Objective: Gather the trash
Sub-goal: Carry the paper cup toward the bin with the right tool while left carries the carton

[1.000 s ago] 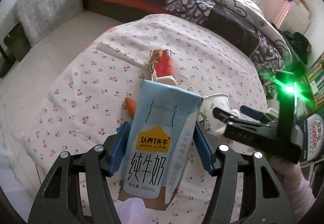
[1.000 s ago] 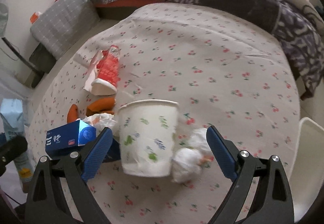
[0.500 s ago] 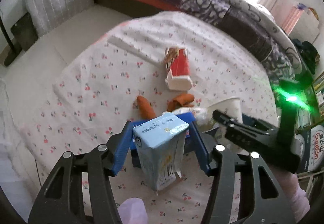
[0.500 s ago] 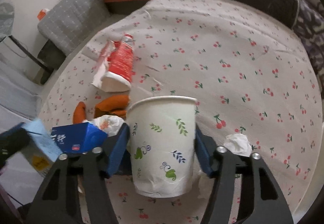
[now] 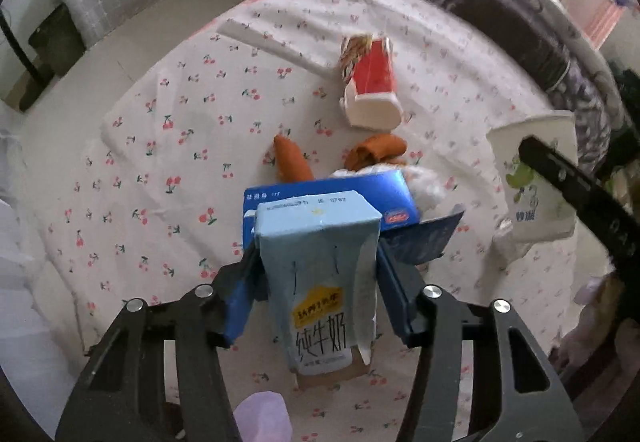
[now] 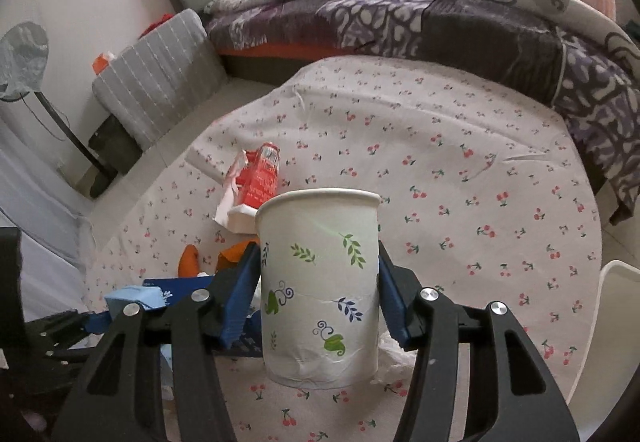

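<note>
- Where the cherry-print counter (image 5: 168, 146) carries the litter: 1 left gripper (image 5: 318, 274), jaws clamped on a pale-blue milk carton (image 5: 320, 282) held above a blue box (image 5: 384, 198).
- 2 orange peels (image 5: 292, 162) beside it.
- 1 red carton (image 5: 372, 90), lying flat.
- 1 right gripper (image 6: 318, 298), jaws clamped on a leaf-print paper cup (image 6: 318, 282).

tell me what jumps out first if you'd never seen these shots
Each gripper grips a piece of trash: the left gripper is clamped on a pale blue milk carton, the right gripper on a leaf-printed paper cup. Beyond them, a crushed red carton lies on the cherry-print cloth.
</note>
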Available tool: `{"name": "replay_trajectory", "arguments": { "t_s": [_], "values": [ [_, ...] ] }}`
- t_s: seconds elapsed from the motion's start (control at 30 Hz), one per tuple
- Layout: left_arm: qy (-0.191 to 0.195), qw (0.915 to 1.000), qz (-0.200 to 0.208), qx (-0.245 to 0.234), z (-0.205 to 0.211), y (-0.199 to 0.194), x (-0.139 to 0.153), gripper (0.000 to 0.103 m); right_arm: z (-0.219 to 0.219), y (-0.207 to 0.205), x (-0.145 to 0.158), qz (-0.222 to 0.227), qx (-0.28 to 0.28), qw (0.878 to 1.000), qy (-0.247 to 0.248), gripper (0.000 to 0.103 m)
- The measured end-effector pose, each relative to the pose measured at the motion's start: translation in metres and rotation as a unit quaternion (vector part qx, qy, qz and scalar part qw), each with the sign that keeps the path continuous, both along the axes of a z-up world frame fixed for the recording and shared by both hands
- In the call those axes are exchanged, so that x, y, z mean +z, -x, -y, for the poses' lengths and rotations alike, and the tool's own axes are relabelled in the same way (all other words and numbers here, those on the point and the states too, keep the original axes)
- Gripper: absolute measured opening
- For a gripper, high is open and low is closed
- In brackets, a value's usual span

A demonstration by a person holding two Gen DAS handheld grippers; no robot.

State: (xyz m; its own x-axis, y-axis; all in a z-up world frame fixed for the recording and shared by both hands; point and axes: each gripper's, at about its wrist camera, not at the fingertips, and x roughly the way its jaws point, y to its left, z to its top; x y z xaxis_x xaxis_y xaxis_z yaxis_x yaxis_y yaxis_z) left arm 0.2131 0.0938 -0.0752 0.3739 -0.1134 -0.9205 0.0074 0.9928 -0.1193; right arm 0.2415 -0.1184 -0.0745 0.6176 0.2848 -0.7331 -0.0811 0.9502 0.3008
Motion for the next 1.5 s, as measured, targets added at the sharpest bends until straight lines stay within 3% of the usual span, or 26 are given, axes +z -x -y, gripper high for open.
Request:
{"name": "replay_trajectory", "arguments": {
  "t_s": [0.13, 0.37, 0.57, 0.93, 1.5],
  "values": [
    [0.024, 0.9984, 0.051, 0.003, 0.000, 0.003, 0.024, 0.052, 0.009, 0.007, 0.013, 0.017, -0.007, 1.000, -0.010, 0.055],
    [0.014, 0.9874, 0.157, 0.012, 0.016, 0.010, 0.066, 0.052, 0.029, 0.025, 0.037, 0.056, -0.025, 0.998, -0.022, 0.056],
    [0.014, 0.9787, 0.205, -0.001, 0.041, 0.013, 0.083, 0.052, 0.049, 0.042, 0.053, 0.086, -0.039, 0.995, -0.009, 0.056],
    [0.028, 0.9711, 0.235, -0.033, 0.086, 0.023, 0.091, 0.052, 0.094, 0.077, 0.070, 0.113, -0.068, 0.991, 0.025, 0.056],
    [0.035, 0.9666, 0.236, -0.095, 0.149, 0.038, 0.080, 0.052, 0.176, 0.115, 0.076, 0.103, -0.151, 0.983, 0.035, 0.057]
  ]
}}
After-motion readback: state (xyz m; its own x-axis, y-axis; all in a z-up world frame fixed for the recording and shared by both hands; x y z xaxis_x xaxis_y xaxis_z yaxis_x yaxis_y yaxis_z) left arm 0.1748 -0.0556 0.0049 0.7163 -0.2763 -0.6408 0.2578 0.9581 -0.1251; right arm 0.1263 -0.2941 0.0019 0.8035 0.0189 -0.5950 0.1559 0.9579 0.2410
